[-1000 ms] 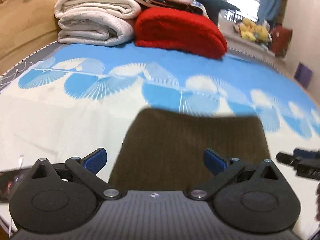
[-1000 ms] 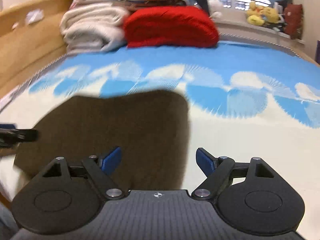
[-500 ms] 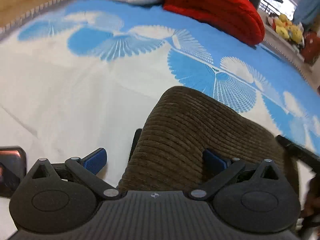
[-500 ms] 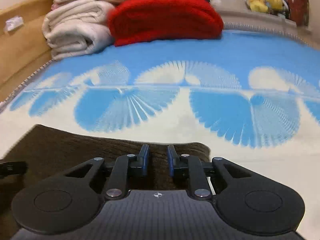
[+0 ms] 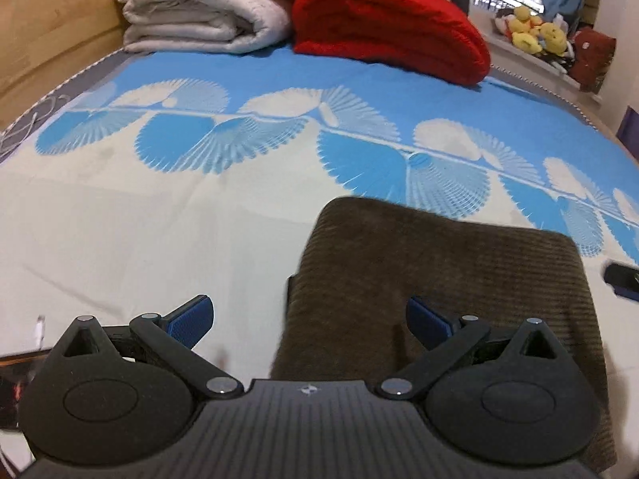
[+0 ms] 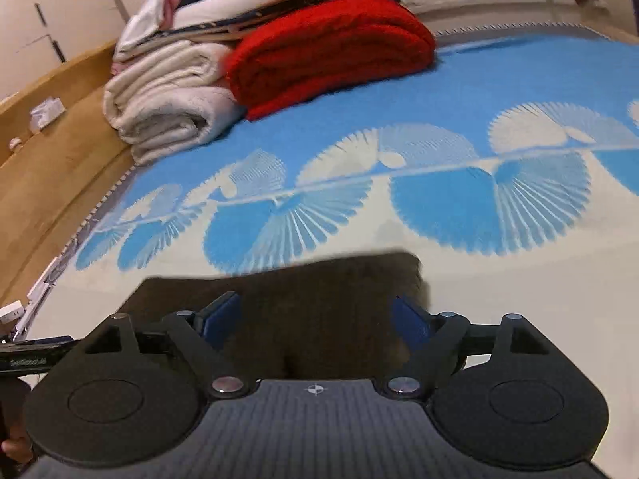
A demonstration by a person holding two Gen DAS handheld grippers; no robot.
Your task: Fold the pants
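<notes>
The brown corduroy pants point(image 5: 435, 279) lie folded into a compact rectangle on the bed sheet point(image 5: 139, 239). My left gripper point(image 5: 309, 317) is open and empty, over the pants' left edge. The pants also show in the right wrist view point(image 6: 319, 303), blurred. My right gripper point(image 6: 317, 315) is open and empty just above them. The tip of the right gripper point(image 5: 621, 279) shows at the right edge of the left wrist view.
A red folded blanket point(image 5: 383, 24) and white folded blankets point(image 5: 203, 8) are stacked at the far end of the bed. A wooden bed frame point(image 6: 44, 159) runs along the left. Plush toys point(image 5: 535, 32) sit on a ledge at the back right.
My right gripper, shut on the pants' edge half a second ago, has opened and lifted. My left gripper has pulled back from the fold, staying open. The pants lie flat.
</notes>
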